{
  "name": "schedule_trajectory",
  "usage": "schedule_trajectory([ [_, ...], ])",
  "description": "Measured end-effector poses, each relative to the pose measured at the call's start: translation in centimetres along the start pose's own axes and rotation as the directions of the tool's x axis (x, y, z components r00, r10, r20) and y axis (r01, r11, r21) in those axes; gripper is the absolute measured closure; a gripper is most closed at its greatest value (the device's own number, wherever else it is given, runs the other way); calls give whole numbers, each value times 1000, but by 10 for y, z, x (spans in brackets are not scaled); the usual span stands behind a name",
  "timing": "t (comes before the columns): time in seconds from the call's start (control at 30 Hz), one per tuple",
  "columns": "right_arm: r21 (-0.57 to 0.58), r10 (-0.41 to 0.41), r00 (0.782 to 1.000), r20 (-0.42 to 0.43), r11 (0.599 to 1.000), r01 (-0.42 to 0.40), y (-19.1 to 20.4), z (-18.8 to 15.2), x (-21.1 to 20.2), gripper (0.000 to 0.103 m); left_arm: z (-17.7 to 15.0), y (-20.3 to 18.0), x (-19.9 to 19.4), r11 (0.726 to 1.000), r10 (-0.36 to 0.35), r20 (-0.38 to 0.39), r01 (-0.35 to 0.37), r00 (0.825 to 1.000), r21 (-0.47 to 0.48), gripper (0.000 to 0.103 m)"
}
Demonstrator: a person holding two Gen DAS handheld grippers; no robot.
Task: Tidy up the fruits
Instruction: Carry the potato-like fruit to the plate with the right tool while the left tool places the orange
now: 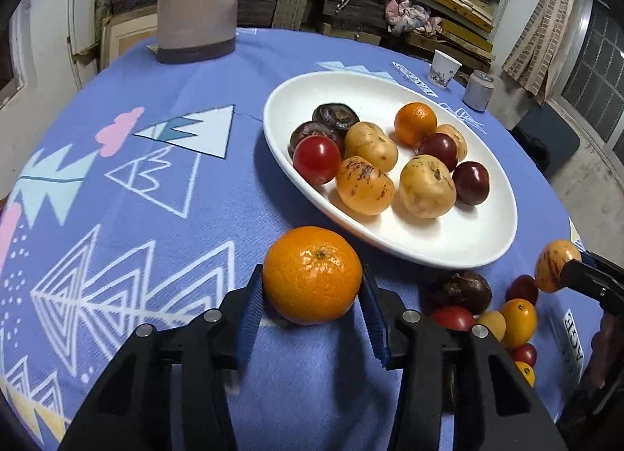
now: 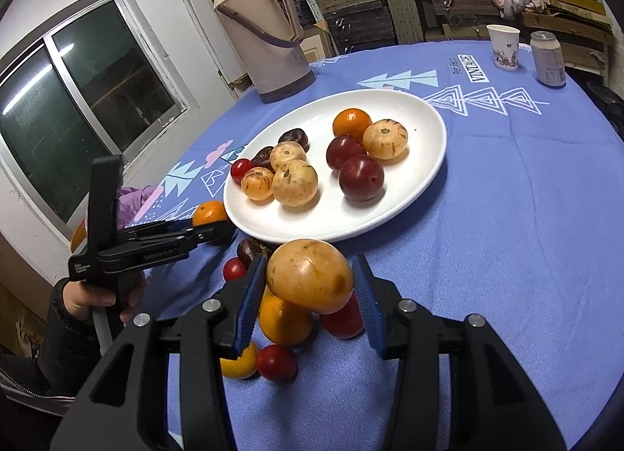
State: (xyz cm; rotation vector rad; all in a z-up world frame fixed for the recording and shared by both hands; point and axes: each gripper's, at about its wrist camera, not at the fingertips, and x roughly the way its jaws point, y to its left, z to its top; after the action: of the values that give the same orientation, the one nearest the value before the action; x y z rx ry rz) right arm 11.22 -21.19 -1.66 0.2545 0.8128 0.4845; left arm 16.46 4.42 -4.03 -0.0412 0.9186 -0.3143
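On the blue-clothed counter (image 1: 163, 240), with the orange (image 1: 312, 275) clamped in the left gripper (image 1: 310, 308) fingers and a speckled yellow fruit (image 2: 310, 275) clamped in the right gripper (image 2: 308, 303), each is best lifted clear and lowered onto a bare patch of the white plate (image 1: 460, 240) without fruit being knocked

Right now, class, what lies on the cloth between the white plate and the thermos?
Nothing: bare blue cloth separates the white plate from the thermos, clearest in the right wrist view.

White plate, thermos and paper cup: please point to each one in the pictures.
white plate (image 1: 460, 240), left wrist view, bare near rim.
thermos (image 2: 261, 41), right wrist view, middle of body.
paper cup (image 2: 504, 47), right wrist view, side wall.
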Motion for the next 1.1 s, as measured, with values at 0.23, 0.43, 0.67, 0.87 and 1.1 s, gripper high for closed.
schedule_trajectory([
  [0.23,-17,0,1000,13,1000,0,4,6,-3,59,2,-12,-33,999,-33,56,32,998,19,56],
  [0.43,-73,-8,999,33,997,11,12,24,-1,59,18,-36,-47,994,-51,122,39,991,104,56],
  [0.67,-167,-62,996,64,983,72,21,75,27,59,68,-49,-20,989,-59,133,40,989,142,56],
  [0.87,-204,-86,995,43,975,93,18,108,71,59,96,-42,16,995,-42,98,33,994,95,56],
  [1.1,-122,-40,999,-3,992,40,-1,125,111,57,109,-33,47,997,-39,44,36,998,63,55],
])
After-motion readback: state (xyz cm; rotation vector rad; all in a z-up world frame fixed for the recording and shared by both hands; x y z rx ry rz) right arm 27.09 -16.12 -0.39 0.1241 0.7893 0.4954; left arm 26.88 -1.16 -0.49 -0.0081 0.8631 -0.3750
